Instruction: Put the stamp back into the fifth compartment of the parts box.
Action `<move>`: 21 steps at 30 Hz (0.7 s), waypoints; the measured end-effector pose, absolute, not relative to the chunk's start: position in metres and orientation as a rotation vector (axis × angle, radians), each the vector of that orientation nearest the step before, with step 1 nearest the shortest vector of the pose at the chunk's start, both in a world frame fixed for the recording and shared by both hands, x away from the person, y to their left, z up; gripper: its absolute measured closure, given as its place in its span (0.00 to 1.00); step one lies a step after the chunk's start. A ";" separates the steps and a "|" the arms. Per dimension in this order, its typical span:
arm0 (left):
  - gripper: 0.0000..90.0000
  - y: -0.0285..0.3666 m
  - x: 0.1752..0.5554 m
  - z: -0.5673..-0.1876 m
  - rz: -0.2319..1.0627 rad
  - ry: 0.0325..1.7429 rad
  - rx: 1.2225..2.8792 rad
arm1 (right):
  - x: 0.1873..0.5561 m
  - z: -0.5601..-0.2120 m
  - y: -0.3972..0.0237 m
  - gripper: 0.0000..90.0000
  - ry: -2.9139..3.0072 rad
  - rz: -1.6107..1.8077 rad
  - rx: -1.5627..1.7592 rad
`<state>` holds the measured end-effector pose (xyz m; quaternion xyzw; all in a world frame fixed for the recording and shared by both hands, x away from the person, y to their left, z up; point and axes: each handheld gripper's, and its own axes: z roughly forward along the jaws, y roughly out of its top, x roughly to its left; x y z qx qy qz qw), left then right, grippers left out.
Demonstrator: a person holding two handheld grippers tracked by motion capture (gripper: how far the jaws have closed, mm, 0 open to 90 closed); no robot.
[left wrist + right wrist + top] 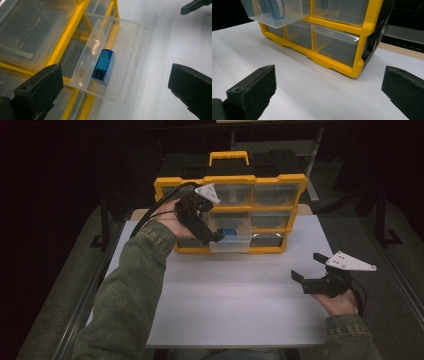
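Note:
A yellow-framed organizer (296, 210) with clear drawers stands upright at the far side of the white table (235, 305). One lower drawer (230, 245) is pulled out toward me, and a blue block (228, 232) lies inside it. In the left gripper view the blue block (103, 66) rests against the drawer's inner divider, inside the clear drawer (130, 50). My left gripper (216, 236) hovers just over that drawer, open, with nothing between its pads (115, 80). My right gripper (307, 266) is held open near the table's right side, empty (329, 82), facing the organizer (362, 50).
A black case (280, 162) stands behind the organizer. The table's front and side edges drop to dark floor, with metal rails (80, 310) along the left. The other drawers (334, 43) are pushed in.

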<state>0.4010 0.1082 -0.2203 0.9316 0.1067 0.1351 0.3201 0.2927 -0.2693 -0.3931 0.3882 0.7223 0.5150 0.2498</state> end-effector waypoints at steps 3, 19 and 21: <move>0.00 0.115 0.397 -0.221 0.383 0.286 2.430 | 0.293 -0.393 -0.269 0.00 1.967 1.402 1.055; 0.00 0.161 0.386 -0.233 0.416 0.384 2.307 | 0.294 -0.394 -0.268 0.00 1.980 1.400 1.062; 0.00 0.167 0.385 -0.234 0.414 0.401 2.283 | 0.294 -0.394 -0.268 0.00 1.981 1.399 1.062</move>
